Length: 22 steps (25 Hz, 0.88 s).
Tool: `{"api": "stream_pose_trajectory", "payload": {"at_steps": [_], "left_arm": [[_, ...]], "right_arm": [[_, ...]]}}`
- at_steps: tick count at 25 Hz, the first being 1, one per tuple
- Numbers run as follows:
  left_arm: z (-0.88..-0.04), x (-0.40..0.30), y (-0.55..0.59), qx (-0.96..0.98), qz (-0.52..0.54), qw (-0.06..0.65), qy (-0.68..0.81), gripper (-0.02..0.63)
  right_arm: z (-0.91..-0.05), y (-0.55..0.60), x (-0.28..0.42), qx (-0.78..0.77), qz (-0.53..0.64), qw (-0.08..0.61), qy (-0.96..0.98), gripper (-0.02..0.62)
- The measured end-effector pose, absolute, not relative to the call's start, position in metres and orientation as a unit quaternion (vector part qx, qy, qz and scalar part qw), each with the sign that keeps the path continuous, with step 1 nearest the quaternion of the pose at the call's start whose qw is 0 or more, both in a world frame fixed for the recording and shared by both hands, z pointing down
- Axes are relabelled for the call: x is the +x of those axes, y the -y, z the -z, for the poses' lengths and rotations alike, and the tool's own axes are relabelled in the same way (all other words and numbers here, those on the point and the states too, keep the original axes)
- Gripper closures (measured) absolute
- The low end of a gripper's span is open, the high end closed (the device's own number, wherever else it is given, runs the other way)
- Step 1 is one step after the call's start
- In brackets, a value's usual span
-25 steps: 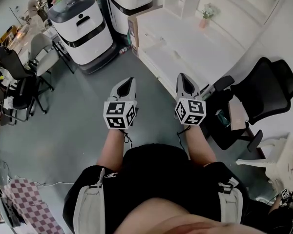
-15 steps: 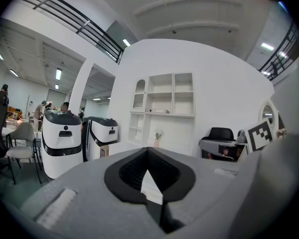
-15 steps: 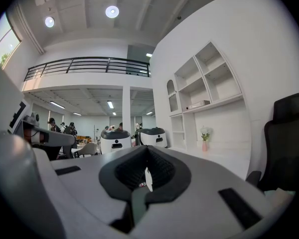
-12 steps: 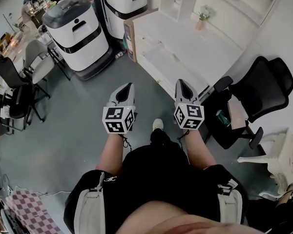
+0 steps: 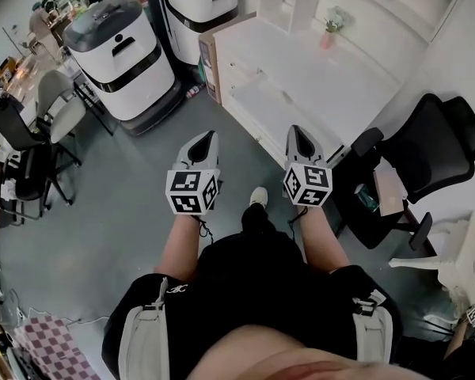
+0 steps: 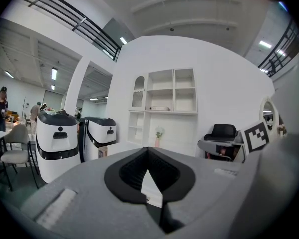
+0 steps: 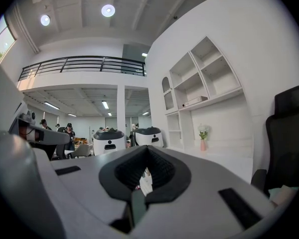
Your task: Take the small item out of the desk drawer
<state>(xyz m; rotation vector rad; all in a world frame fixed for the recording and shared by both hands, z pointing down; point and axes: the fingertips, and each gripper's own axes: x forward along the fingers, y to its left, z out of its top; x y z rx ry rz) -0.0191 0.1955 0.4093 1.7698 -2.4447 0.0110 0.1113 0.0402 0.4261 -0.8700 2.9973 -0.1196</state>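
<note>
A long white desk (image 5: 301,70) stands ahead of me, its drawer fronts (image 5: 257,105) facing the grey floor; they look closed. No small item shows in any view. My left gripper (image 5: 208,136) and right gripper (image 5: 298,131) are held side by side in front of my body, both pointing toward the desk and still short of it. In the left gripper view the left gripper (image 6: 147,151) has its jaws closed tip to tip with nothing in them. The right gripper (image 7: 147,149) looks the same in its own view, shut and empty.
Two white-and-black machines (image 5: 123,54) (image 5: 194,6) stand left of the desk, with a cardboard box (image 5: 208,54) at the desk's end. A black office chair (image 5: 427,149) is at the right. A pink vase (image 5: 328,36) sits on the desk. Grey chairs (image 5: 55,93) crowd the far left.
I have stepped toward the desk: a shoe has come into view between the grippers, and the desk and machines have shifted closer. Both grippers stay shut and side by side.
</note>
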Motion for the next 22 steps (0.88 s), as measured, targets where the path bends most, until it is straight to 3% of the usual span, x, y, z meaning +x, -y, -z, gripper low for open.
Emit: {"api": "stream_pose_trajectory", "payload": {"at_steps": [22], "left_arm": [[-0.384, -0.154, 0.066, 0.603, -0.035, 0.068, 0.794, 0.594]], "right_arm": [[-0.411, 0.199, -0.033, -0.272, 0.059, -0.008, -0.960, 0.598]]}}
